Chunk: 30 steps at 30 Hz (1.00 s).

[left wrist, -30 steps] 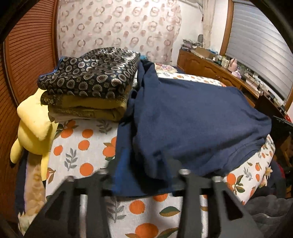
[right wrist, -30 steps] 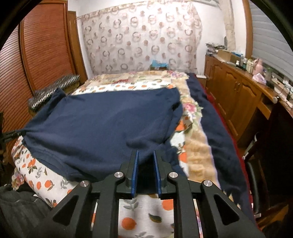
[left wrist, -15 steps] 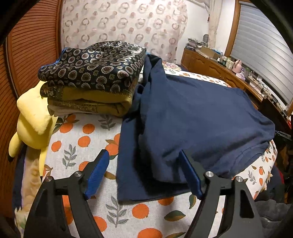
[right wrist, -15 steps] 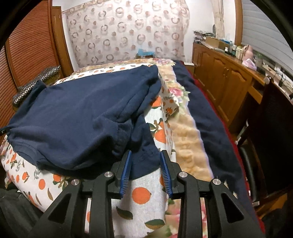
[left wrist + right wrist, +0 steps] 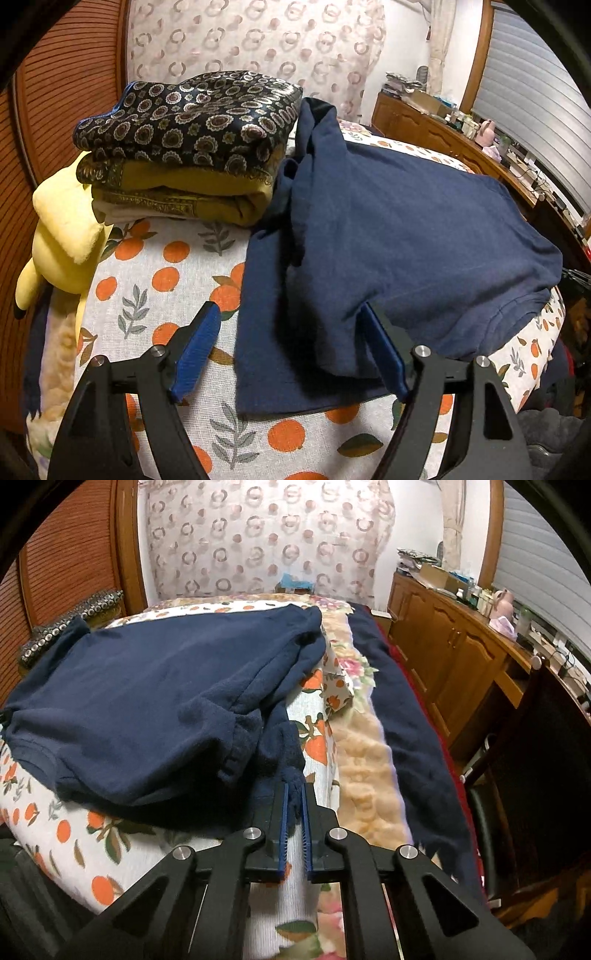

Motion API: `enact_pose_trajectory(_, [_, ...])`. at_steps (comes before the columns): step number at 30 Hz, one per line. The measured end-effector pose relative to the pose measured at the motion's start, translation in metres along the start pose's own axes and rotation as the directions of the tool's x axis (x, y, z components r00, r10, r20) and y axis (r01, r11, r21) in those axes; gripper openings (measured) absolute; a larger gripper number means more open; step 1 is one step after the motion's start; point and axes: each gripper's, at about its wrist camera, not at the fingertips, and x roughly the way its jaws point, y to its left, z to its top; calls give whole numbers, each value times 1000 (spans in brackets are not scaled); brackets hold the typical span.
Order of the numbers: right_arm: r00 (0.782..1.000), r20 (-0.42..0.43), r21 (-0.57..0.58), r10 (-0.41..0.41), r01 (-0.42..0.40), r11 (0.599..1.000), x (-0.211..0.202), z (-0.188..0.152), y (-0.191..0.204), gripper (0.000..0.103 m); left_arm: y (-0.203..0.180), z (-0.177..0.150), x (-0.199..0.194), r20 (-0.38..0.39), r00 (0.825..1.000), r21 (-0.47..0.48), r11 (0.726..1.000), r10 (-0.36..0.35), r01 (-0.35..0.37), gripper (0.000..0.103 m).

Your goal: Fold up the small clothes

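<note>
A navy shirt (image 5: 399, 229) lies spread on the orange-print bedsheet (image 5: 162, 273), its near side folded over in a thick flap. In the left wrist view my left gripper (image 5: 289, 312) is open wide, its blue pads (image 5: 195, 350) either side of the shirt's near left edge and not pressing on it. Seen from the right wrist, the same navy shirt (image 5: 155, 686) covers the bed's left half. A bunched corner of it near the front edge sits pinched between the pads of my right gripper (image 5: 294, 790), which is shut on it.
Folded clothes (image 5: 192, 147), dark patterned over mustard, are stacked behind the shirt on the left, with a yellow plush toy (image 5: 62, 236) beside them. A dark blue blanket (image 5: 410, 731) runs along the bed's right side. Wooden cabinets (image 5: 454, 650) and a dark chair (image 5: 546, 746) stand beyond.
My left gripper let go of the shirt's edge and opened wide. My right gripper sank toward the shirt's corner and closed on it.
</note>
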Motion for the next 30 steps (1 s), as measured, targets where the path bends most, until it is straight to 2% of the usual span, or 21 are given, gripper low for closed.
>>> enact_pose_trajectory(6, [1000,-3,-20,14,-14,1000,-27,-8,0,3,6,-1,-3,17,1000,-28,1000,4,-3,79])
enact_pose_trajectory(9, [1000,3,-29,-30,30,999,-30,-10,-4,1,8,-2,-3,19,1000,-39,999,-1,2,79])
enact_pose_trajectory(12, [999,26,2,-26,26,1000,-34,-11,-10,1,11,-5,-3,15,1000,-42,999,0,0,79])
enact_pose_trajectory(17, [996,90,-9,9,-8,1000,-41,-6,1,1,10,-5,-2,8,1000,-40,999,3,-3,79])
enact_pose_trajectory(26, [985,140,-59,105,-98,993,-30,4,36,4,9,-4,-2,9,1000,-42,999,15,-14,79])
enact_pose_trajectory(28, [981,148,-65,125,-117,991,-25,4,42,14,12,-4,-4,22,1000,-65,998,8,-6,79])
enact_pose_trajectory(30, [978,144,-73,153,-144,987,-17,4,43,40,12,-3,-5,28,1000,-74,997,6,-4,79])
